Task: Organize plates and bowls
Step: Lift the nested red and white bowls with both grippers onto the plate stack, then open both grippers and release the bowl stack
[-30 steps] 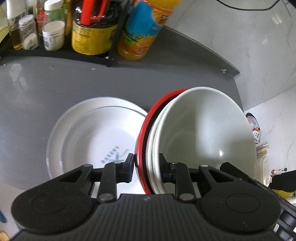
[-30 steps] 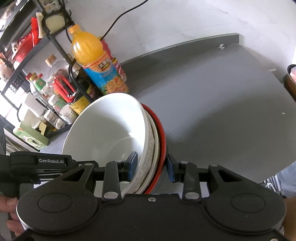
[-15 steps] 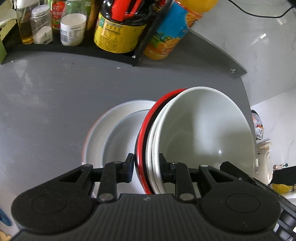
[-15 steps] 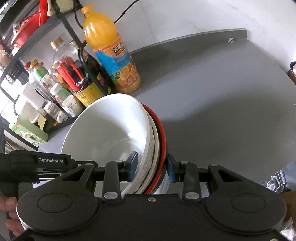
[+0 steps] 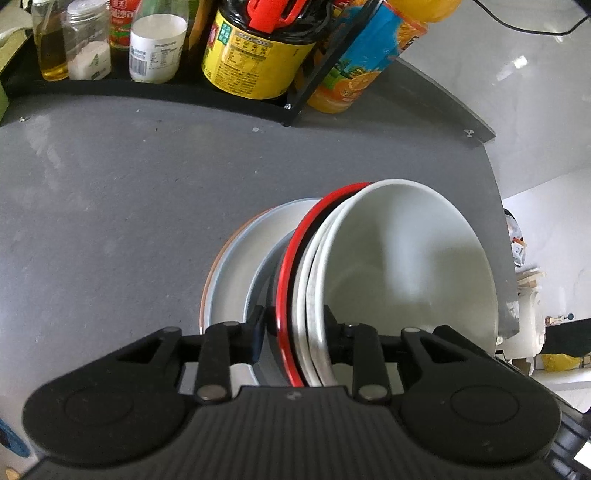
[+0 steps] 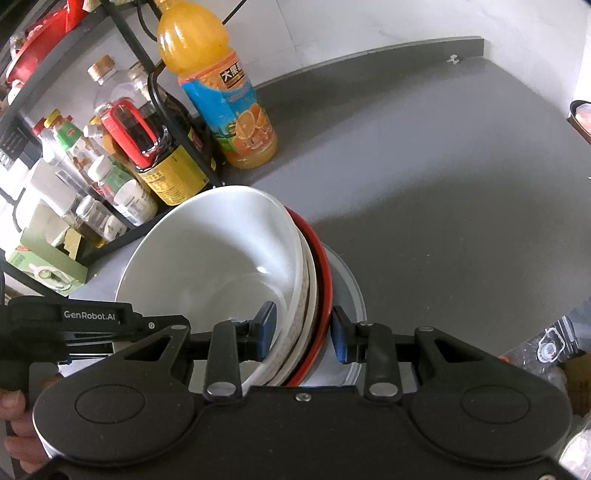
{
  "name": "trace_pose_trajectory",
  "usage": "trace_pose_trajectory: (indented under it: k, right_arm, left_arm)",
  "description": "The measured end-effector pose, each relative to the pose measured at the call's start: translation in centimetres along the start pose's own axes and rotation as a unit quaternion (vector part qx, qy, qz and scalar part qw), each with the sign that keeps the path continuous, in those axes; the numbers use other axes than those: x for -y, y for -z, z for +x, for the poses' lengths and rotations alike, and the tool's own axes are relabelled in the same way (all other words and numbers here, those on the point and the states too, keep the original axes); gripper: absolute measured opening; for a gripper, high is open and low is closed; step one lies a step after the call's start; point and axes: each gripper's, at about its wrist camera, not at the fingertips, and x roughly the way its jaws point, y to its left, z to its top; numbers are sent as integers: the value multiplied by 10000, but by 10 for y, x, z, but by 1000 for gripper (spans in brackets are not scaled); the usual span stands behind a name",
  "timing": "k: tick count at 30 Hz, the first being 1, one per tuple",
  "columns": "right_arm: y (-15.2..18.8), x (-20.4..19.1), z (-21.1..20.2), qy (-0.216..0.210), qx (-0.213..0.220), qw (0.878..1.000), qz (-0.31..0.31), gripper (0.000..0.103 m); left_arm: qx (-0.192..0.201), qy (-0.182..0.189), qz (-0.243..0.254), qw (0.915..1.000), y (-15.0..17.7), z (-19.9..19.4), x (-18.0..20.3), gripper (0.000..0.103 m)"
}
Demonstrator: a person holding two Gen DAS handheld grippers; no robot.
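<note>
I have both the left gripper point(image 5: 293, 334) and right gripper point(image 6: 303, 330) clenched on the stack of bowls point(image 5: 399, 269) above the plate point(image 5: 240, 273).

Bowl stack point(image 5: 402, 266) above plate point(image 5: 243, 266)

A grey counter point(image 6: 443, 184) fills mid-frame; white marbled wall point(image 6: 369, 22) above, black condiment rack point(image 5: 147, 88) upper left.

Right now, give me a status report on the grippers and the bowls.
Left gripper and right gripper both clamped on bowl stack. Stack over white plate. Counter around it bare; bottle rack well behind.
</note>
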Motion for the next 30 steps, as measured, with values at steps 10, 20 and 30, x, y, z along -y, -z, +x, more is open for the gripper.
trace_pose_trajectory:
  k: [10, 20, 30]
  right_arm:
    - [-3, 3, -6, -52, 9, 10000, 52, 35]
    - [1, 16, -33, -203, 258, 9994, 54, 52]
    - [26, 43, -86, -347, 677, 9971, -101, 82]
  left_arm:
    - [-55, 41, 160, 9998, -3, 2, 1, 32]
    - [278, -234, 137, 9992, 6, -17, 9, 68]
    - [875, -536, 295, 9943, 48, -56, 37, 79]
